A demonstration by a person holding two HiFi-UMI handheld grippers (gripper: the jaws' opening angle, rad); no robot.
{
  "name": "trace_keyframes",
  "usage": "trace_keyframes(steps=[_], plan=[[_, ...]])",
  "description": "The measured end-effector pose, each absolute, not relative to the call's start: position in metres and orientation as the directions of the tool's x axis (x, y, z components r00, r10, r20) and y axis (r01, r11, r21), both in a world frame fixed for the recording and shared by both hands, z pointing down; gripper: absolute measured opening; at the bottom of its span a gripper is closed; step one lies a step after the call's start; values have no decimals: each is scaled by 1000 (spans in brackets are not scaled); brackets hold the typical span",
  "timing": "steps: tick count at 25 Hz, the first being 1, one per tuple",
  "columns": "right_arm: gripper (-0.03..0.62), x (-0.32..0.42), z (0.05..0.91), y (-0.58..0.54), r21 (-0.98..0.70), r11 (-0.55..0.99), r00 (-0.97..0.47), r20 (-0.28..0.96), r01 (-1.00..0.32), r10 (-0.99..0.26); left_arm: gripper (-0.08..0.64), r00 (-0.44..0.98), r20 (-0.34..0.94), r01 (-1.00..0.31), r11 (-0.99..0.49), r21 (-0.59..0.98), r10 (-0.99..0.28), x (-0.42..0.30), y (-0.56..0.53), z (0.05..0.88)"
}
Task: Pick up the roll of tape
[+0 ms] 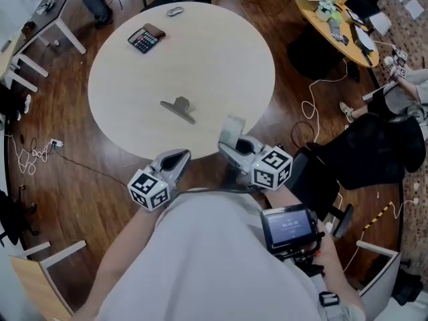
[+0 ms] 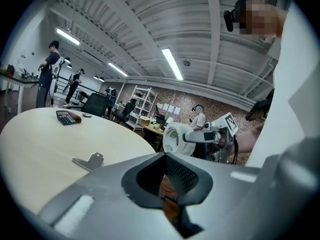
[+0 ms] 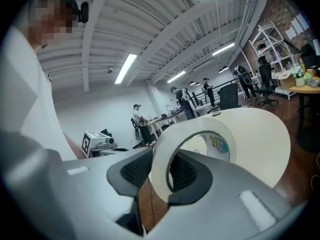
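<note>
The round, pale bench (image 1: 221,59) stands on a dark wood floor (image 1: 87,166). A black calculator (image 1: 143,40) lies near its far edge, touching a small brown thing (image 1: 155,30). A little grey mouse (image 1: 175,11) sits at the far rim. A grey metal clip (image 1: 179,108) lies near the middle.

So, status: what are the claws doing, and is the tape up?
Right claw shut on roll of tape, lifted off table. Left claw shut, empty. Nothing blocking.
</note>
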State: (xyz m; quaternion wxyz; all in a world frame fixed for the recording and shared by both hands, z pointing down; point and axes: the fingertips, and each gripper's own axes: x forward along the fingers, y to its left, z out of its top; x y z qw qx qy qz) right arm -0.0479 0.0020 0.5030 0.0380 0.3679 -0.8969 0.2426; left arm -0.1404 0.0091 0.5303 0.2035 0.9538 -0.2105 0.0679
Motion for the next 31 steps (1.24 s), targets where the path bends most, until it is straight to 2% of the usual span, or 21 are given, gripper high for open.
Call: trace_keyframes(steps=[6,15,31], plan=[[104,-68,495,30,-387,614,-717,224,-687,-660,6,911,168,-413,-848,333,-377,-154,33,517],[104,-121,506,68,-387,620,-721,218,-682,-658,6,898,181,-441,-830,343,-402,-205,60,527],[104,-129,510,101,-338,602,-687,261,-723,-678,6,929,191,-366,-871,329,-318,-188,92,533]])
